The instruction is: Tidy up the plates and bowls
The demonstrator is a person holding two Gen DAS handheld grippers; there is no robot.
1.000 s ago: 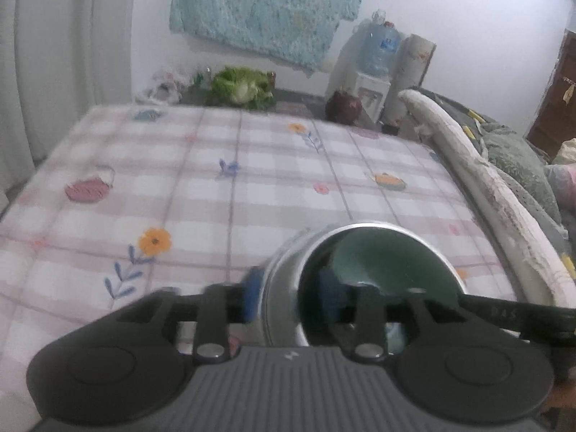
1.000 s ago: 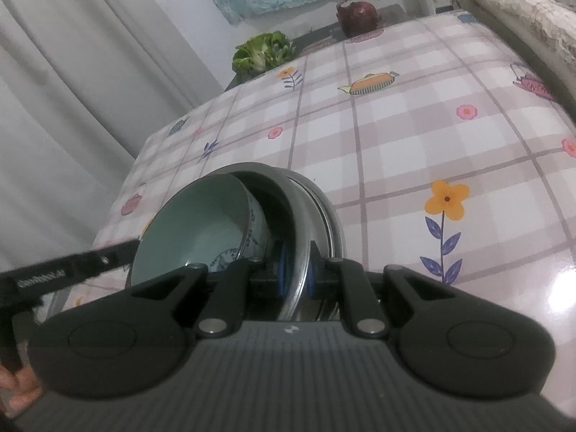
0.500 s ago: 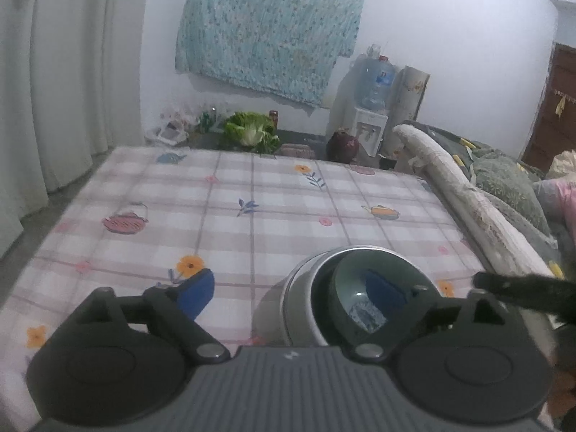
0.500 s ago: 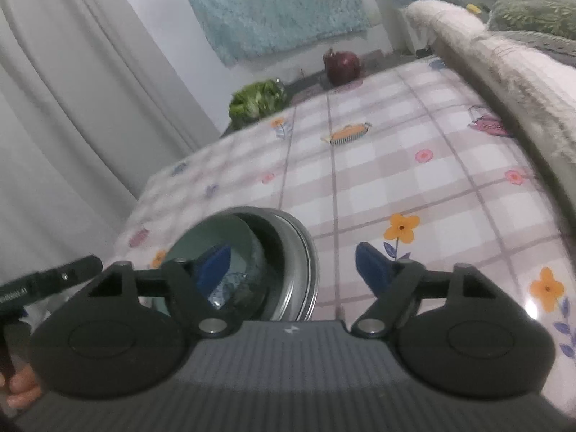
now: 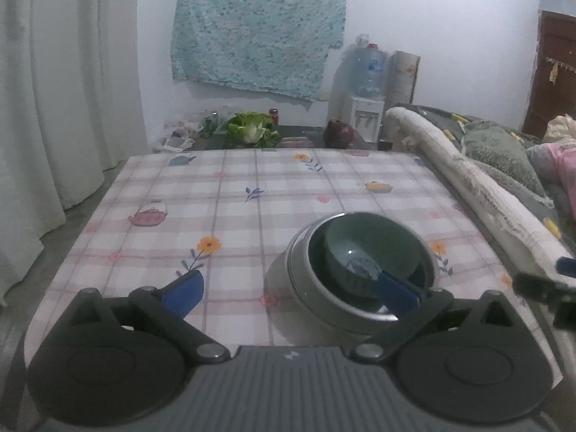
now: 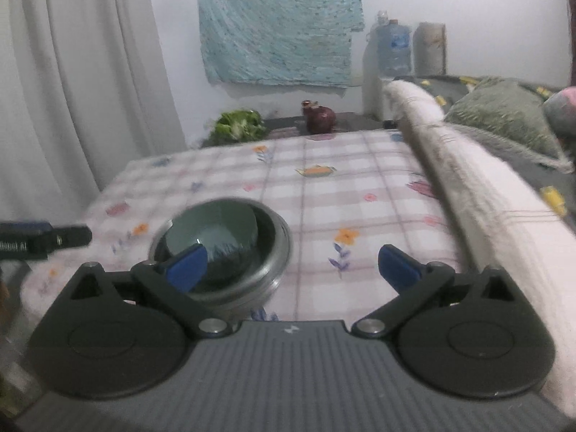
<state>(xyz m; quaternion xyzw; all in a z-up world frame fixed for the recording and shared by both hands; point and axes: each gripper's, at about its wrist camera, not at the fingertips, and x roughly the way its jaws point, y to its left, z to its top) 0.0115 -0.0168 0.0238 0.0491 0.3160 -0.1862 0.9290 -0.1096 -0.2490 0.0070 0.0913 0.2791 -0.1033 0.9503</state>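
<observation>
A stack of nested bowls stands on the checked tablecloth: a green ceramic bowl point(image 5: 370, 248) sits inside a steel bowl point(image 5: 302, 280). The same green bowl point(image 6: 212, 237) in the steel bowl point(image 6: 273, 262) shows in the right wrist view. My left gripper point(image 5: 288, 288) is open and empty, above and just behind the stack, its right fingertip over the rim. My right gripper point(image 6: 291, 266) is open and empty, to the right of the stack. Each gripper's tip shows at the edge of the other's view.
The table point(image 5: 252, 194) carries a pink plaid cloth with flowers. A rolled white blanket point(image 5: 478, 187) and bedding lie along its right edge. A cabbage point(image 5: 253, 131), a dark red pot point(image 5: 338, 135) and a water dispenser point(image 5: 367, 108) stand behind it. Curtains hang at the left.
Both grippers were shut on the steel bowl's rim one second ago. They have opened, let go and pulled back and up; the stack rests on the table.
</observation>
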